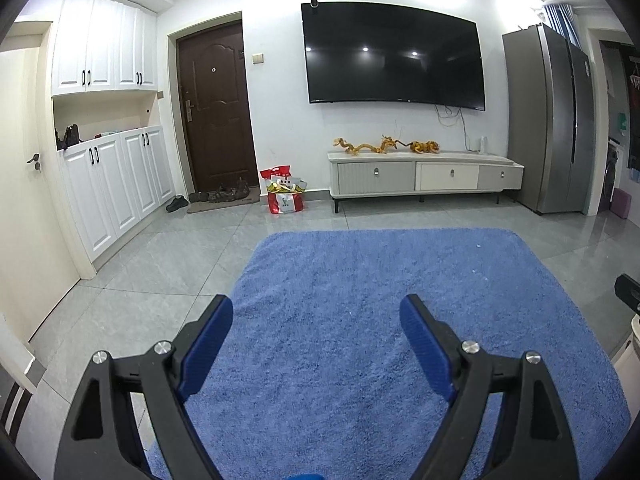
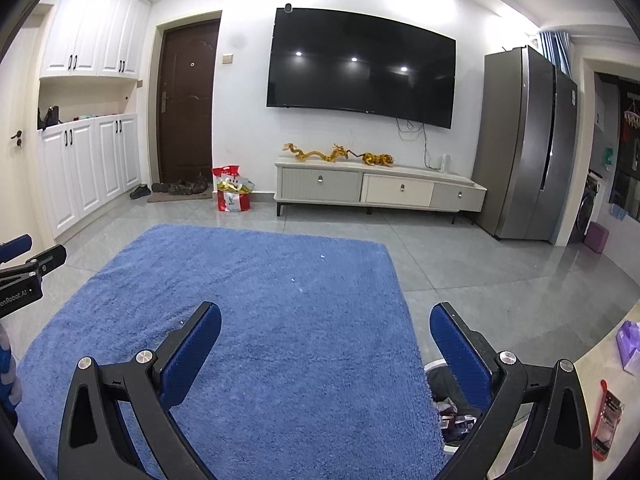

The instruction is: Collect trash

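My left gripper (image 1: 318,312) is open and empty, held above the blue rug (image 1: 400,320). My right gripper (image 2: 326,318) is open and empty above the same rug (image 2: 260,320). A trash bin (image 2: 454,412) with dark wrappers inside shows behind my right finger at the rug's right edge. A red and clear wrapper (image 2: 608,420) and a crumpled purple bag (image 2: 630,342) lie on a pale surface at the far right. Small white specks (image 2: 322,257) lie on the rug. My left gripper's tip (image 2: 24,264) shows at the right wrist view's left edge.
A red and white shopping bag (image 1: 284,194) stands on the grey tile floor by the brown door (image 1: 216,108). A TV cabinet (image 1: 424,176) with toy dragons stands under the wall TV (image 1: 394,52). A grey fridge (image 1: 556,120) stands right. White cupboards (image 1: 116,176) line the left wall.
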`<state>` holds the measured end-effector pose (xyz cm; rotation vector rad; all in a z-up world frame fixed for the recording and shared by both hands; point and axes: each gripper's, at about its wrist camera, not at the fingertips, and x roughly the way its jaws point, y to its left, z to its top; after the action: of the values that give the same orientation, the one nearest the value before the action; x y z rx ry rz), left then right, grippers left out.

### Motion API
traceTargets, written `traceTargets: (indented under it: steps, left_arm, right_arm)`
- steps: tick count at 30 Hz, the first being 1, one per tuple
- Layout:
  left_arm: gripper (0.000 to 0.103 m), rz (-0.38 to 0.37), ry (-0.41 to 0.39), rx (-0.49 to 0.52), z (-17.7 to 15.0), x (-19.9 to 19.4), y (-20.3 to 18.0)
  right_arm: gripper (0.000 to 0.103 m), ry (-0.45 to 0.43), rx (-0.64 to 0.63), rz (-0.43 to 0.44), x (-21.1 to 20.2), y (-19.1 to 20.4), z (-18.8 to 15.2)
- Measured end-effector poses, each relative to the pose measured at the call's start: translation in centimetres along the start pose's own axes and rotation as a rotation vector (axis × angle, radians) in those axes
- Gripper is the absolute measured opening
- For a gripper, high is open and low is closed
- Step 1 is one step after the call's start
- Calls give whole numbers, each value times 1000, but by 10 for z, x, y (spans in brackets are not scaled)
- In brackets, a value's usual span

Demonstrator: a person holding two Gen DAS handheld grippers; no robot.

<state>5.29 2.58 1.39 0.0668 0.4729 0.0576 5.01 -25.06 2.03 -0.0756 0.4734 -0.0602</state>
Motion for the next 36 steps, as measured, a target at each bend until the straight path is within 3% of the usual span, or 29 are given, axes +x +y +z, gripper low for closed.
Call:
traceTargets:
  steps: [17, 36]
  left_arm:
    - [85, 48, -2, 3, 1, 4, 2]
    - [85, 38, 11, 14, 0, 0, -1]
  right_arm:
    - [102, -9, 41, -65, -5, -19, -7]
    - [102, -7, 54, -56, -5, -28, -12]
